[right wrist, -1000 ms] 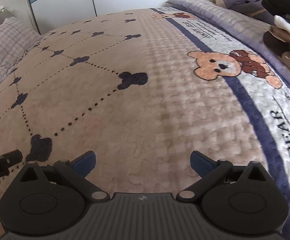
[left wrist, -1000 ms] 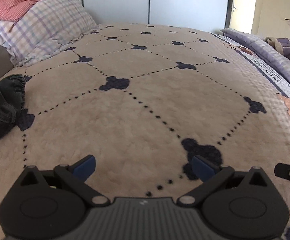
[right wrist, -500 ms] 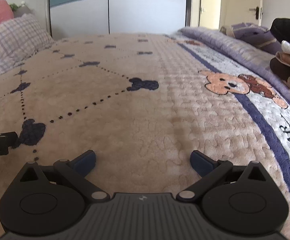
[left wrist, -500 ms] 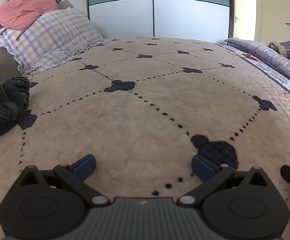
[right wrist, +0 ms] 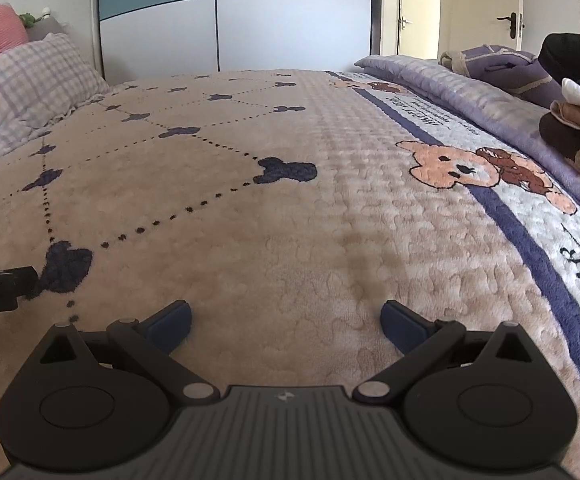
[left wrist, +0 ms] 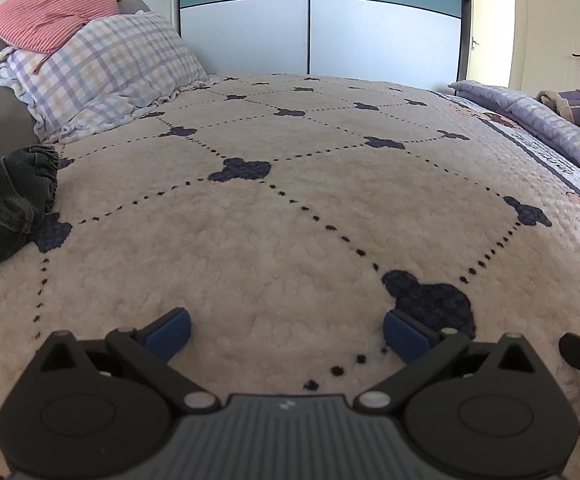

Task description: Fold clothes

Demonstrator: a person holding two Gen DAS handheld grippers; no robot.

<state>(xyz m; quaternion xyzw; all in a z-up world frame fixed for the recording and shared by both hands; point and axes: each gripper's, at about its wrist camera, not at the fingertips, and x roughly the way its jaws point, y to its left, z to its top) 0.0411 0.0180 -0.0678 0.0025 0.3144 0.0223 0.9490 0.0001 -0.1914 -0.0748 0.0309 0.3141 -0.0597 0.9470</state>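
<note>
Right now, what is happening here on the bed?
Both tools are idle. The left hand-held gripper and the right hand-held gripper are open and empty, low over the fleece blanket. A dark garment lies crumpled at the left edge; a stack of folded clothes sits at the right. Nothing is being folded yet.

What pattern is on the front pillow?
Pale purple-and-blue plaid pillow, clearest in the left wrist view.

Bed (left wrist: 290, 208) under beige fleece blanket, dark garment (left wrist: 5, 204) at left edge, checked pillow (left wrist: 101, 76), folded stack (right wrist: 578, 120) at right
</note>
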